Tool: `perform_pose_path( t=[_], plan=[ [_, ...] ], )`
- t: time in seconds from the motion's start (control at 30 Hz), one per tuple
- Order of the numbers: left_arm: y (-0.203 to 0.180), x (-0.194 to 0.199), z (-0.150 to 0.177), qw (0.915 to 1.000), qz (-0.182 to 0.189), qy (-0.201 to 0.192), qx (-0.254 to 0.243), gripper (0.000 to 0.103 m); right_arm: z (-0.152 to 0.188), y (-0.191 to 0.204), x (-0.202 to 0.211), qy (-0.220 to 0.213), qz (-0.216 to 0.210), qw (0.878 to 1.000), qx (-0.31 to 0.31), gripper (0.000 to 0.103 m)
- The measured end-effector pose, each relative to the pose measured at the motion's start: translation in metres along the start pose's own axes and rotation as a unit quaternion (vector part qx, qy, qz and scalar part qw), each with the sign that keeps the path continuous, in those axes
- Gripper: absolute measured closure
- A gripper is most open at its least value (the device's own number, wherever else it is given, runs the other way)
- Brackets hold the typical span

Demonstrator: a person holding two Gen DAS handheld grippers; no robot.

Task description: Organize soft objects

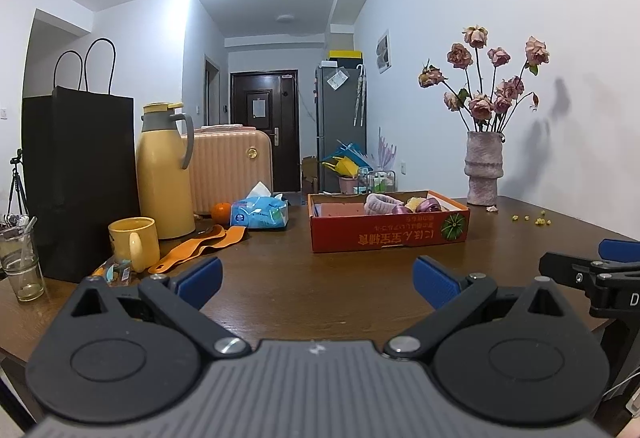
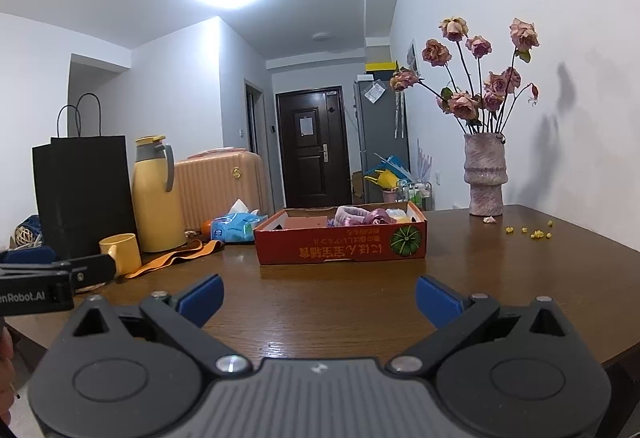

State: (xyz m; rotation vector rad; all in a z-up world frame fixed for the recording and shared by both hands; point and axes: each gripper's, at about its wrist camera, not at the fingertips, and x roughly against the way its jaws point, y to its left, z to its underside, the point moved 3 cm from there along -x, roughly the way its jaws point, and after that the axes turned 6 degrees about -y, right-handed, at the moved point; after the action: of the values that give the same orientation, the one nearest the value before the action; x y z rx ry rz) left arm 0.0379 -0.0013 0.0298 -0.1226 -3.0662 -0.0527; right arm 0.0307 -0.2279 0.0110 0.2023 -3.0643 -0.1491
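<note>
A shallow red cardboard box (image 1: 384,236) (image 2: 340,248) stands on the brown table ahead of both grippers. Inside it lie soft items: a pink knitted piece (image 1: 382,203) (image 2: 352,216), something shiny purple (image 1: 426,205) and a pale yellow thing (image 2: 398,215). My left gripper (image 1: 318,280) hovers low over the near table, open, with nothing between its blue pads. My right gripper (image 2: 319,298) is open just as wide and equally empty, well short of the box. Each gripper shows at the other view's edge.
At the left stand a black paper bag (image 1: 80,178), a yellow thermos (image 1: 164,174), a yellow mug (image 1: 132,242), a glass (image 1: 20,262), orange straps (image 1: 200,244), a blue tissue pack (image 1: 260,212) and an orange (image 1: 221,211). A vase of dried roses (image 1: 482,174) and yellow crumbs (image 1: 532,219) sit at right.
</note>
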Motion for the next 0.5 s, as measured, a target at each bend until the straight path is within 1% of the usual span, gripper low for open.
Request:
perform_pose_path(
  t=[0.5],
  plan=[
    [-0.0004, 0.0010, -0.0017, 1.0000, 0.000, -0.004, -0.002, 0.000, 0.0000, 0.0041, -0.0009, 0.001, -0.009, 1.000, 0.021, 0.000]
  ],
)
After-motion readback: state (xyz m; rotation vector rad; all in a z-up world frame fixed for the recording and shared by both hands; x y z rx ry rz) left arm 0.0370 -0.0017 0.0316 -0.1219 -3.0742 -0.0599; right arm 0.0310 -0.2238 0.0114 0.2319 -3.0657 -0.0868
